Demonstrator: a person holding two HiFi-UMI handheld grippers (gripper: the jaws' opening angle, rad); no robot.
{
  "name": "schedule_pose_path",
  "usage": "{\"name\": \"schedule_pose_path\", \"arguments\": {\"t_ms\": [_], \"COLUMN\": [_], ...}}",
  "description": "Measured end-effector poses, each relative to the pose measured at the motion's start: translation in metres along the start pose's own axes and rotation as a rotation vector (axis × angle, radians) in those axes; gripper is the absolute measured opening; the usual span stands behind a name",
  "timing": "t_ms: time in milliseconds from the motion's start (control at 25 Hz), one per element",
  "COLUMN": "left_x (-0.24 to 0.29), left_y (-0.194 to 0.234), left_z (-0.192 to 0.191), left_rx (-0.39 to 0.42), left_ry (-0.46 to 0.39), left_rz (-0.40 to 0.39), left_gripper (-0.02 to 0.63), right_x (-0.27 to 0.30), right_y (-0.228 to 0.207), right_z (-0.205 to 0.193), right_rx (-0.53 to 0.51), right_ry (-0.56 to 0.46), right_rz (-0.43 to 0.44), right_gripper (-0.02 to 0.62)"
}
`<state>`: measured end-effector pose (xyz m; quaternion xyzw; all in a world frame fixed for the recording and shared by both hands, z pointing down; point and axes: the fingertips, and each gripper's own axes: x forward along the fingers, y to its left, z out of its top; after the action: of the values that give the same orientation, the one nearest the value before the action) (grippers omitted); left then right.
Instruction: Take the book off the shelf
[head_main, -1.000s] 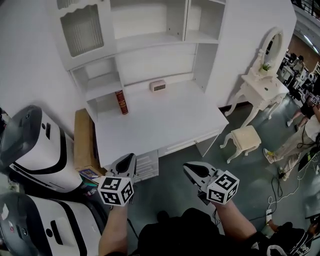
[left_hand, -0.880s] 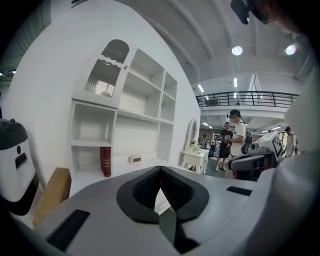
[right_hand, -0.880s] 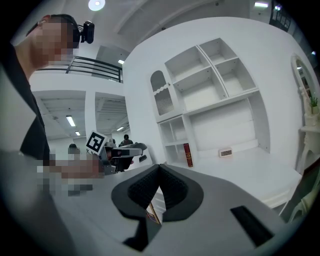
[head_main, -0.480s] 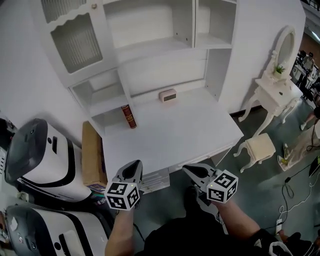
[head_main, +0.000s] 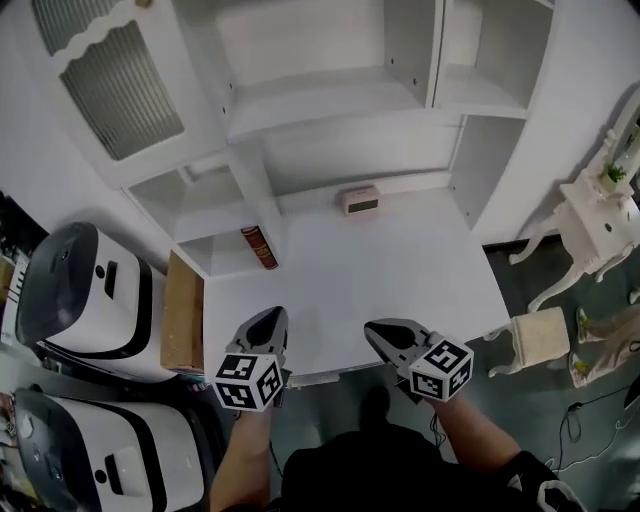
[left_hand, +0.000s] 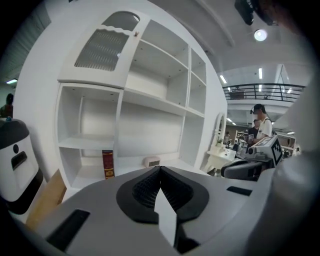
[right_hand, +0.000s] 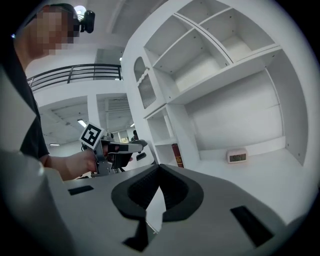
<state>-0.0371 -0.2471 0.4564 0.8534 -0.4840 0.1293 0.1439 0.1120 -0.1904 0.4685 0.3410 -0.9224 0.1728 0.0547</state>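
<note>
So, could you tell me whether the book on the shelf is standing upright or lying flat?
Upright: the red book stands on end by itself in the lower left compartment, with its spine facing out.

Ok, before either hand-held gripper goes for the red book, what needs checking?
1. Book found: ok; red book stands upright in the lower left cubby.
2. Approach free: ok; the clock sits well to its right.
3. Left hand-held gripper empty: ok.
4. Right hand-held gripper empty: ok.
5. Jaws open for grasping: not ok; both shut.
6. Close to book: not ok; both at the desk's near edge.
</note>
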Motion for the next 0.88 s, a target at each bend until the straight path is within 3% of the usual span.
{"name": "schedule_pose_path", "arguments": {"t_ms": [200,360,560,880], "left_x": [0.03,0.04,0.052,0.059], "left_y": [0.004,0.02,0.049,0.088], "left_z": [0.026,0.028,0.035,0.039], "left_rx": [-0.023,-0.041,-0.073,-0.057], "left_ry": [-0.034,-0.011,-0.014,-0.018], "left_rz": [0.065,0.098,0.126,0.085], "left_gripper": [0.011,0.011,0.011,0.012], "right_x": [0.013,0.028,0.049,0.088], "right_y": [-0.045,-0.055,-0.069,-0.062], "right_z": [0.014,0.018,0.031,0.051], "right_rx": [0.014,0.045,0.048,0.024], "right_ry": [0.015,0.021,0.02,0.017], "right_rz": [0.044,0.076,0.054,0.02], "right_gripper": [0.012,0.012,0.012,0.012]}}
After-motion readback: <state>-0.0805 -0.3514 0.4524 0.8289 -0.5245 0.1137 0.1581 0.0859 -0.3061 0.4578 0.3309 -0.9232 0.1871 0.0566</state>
